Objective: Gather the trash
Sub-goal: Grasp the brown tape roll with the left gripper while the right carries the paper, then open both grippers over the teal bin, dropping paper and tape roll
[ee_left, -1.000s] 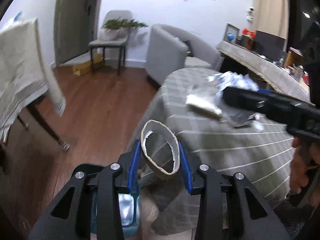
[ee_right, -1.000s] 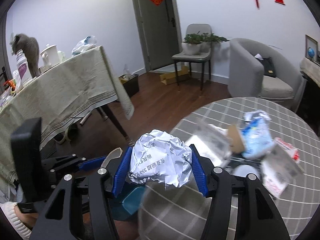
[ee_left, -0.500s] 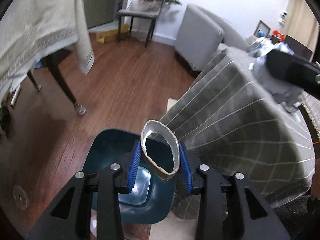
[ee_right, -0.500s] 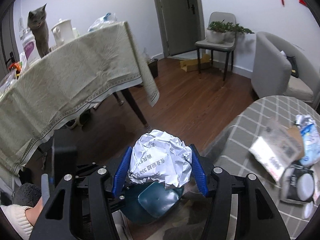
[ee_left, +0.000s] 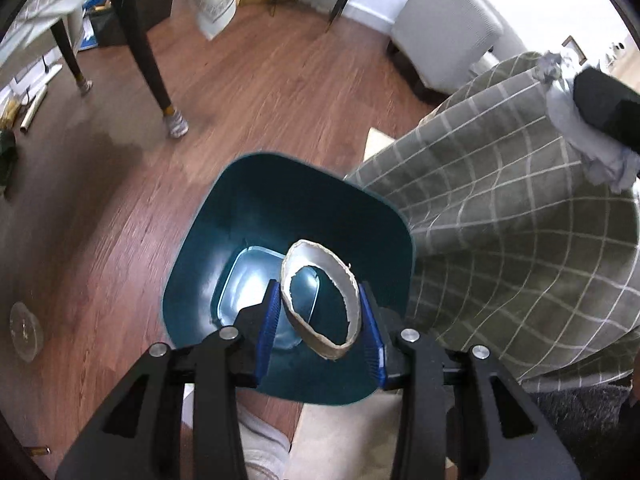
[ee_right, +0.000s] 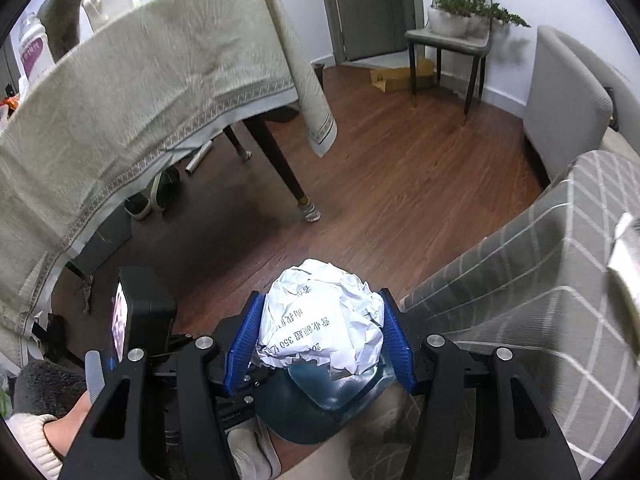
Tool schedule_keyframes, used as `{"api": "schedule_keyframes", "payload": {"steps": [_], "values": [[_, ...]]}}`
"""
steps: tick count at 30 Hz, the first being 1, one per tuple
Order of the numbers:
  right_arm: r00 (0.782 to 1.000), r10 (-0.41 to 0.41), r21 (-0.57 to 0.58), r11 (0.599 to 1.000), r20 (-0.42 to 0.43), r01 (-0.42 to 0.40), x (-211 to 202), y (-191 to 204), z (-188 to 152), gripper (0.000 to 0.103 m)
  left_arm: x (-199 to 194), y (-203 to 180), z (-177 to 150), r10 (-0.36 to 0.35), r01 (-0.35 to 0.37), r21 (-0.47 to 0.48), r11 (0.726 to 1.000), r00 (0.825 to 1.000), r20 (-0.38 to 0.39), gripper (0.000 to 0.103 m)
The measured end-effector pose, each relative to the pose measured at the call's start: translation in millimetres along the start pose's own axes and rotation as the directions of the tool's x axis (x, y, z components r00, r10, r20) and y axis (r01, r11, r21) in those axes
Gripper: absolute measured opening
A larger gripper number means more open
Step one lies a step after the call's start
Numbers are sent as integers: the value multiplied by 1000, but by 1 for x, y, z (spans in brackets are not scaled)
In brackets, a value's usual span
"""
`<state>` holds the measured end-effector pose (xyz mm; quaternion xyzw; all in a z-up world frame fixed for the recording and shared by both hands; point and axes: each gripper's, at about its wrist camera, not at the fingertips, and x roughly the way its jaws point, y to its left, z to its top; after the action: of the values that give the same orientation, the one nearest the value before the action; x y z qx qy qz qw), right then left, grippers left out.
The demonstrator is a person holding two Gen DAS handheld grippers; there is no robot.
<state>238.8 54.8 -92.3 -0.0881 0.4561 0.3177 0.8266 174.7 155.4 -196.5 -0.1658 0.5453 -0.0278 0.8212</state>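
Two hand-held grippers show: the left hand-held gripper (ee_left: 320,320) and the right hand-held gripper (ee_right: 318,340). One cardboard ring (ee_left: 320,300), one crumpled paper ball (ee_right: 320,320) and one teal bin (ee_left: 248,216). Two cloth-covered worktops: the checked worktop (ee_left: 500,216) and the beige worktop (ee_right: 132,96). One chair (ee_right: 452,40), one armchair (ee_right: 568,92), one cat (ee_right: 68,12), one plant (ee_right: 476,8).

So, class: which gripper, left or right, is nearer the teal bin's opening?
Left. The left gripper holds the cardboard ring directly over the teal bin. The right gripper, clamping the crumpled paper, sits toward the bin's edge.
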Motion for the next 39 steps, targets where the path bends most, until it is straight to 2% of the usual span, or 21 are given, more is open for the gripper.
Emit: {"api": "schedule_keyframes", "payload": {"steps": [4, 6, 7, 13, 20, 27, 31, 34, 39], "values": [[999, -2, 9, 1000, -40, 3, 22, 2, -2, 59, 5, 11, -6, 10, -10, -5, 1000, 1000, -28, 41], [998, -7, 20, 1000, -68, 8, 33, 3, -4, 59, 3, 17, -9, 17, -17, -10, 1000, 999, -32, 45], [997, -1, 22, 1000, -73, 3, 38, 4, -4, 59, 4, 21, -10, 21, -21, -12, 1000, 999, -29, 51], [992, -9, 25, 1000, -127, 12, 64, 9, -8, 58, -10, 35, -11, 26, -26, -27, 999, 1000, 15, 63], [983, -23, 22, 999, -183, 27, 88, 16, -14, 59, -39, 39, -10, 40, -40, -2, 999, 994, 99, 64], [968, -36, 30, 999, -250, 45, 116, 23, -23, 59, -75, 42, -12, 51, -54, 8, 998, 976, 210, 59], [957, -48, 24, 998, -287, 57, 134, 31, -30, 59, -88, 47, -12, 50, -52, 0, 999, 969, 241, 53], [947, -56, 12, 998, -315, 63, 146, 37, -35, 59, -98, 50, -13, 30, -29, -6, 1000, 966, 258, 46], [924, -88, -19, 996, -371, 87, 169, 44, -47, 59, -114, 55, -14, 20, -22, 2, 1000, 959, 284, 40]]}}
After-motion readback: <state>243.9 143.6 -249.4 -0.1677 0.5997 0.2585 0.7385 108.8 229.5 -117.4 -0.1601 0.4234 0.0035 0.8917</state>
